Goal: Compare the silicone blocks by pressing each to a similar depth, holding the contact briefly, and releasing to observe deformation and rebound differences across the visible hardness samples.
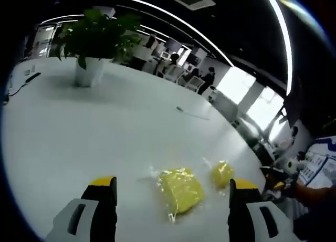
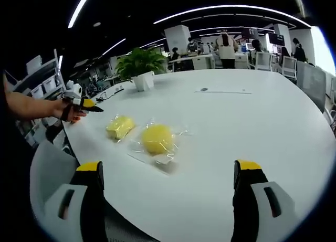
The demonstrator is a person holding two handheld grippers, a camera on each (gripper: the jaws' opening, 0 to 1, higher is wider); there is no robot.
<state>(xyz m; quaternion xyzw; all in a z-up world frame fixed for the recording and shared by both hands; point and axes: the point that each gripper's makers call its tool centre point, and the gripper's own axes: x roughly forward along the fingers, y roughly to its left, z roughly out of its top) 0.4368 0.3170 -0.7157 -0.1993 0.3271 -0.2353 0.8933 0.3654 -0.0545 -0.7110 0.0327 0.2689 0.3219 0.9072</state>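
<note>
Two yellow silicone blocks in clear wrap lie on the white table (image 1: 105, 126). In the left gripper view the larger block (image 1: 181, 189) sits between my left gripper's (image 1: 173, 182) open jaws, and a smaller block (image 1: 222, 174) lies just beyond, near the right jaw. In the right gripper view a rounded block (image 2: 157, 138) and a flatter block (image 2: 120, 126) lie ahead of my right gripper (image 2: 168, 166). It is open, holds nothing and stands apart from both. A hand holds the left gripper (image 2: 84, 103) at the table's left edge.
A potted plant (image 1: 92, 42) (image 2: 139, 69) stands at the table's far side. A thin pen-like item (image 1: 191, 114) (image 2: 220, 91) lies on the table beyond the blocks. Desks, chairs and people fill the office behind. The other gripper (image 1: 275, 179) shows at the right table edge.
</note>
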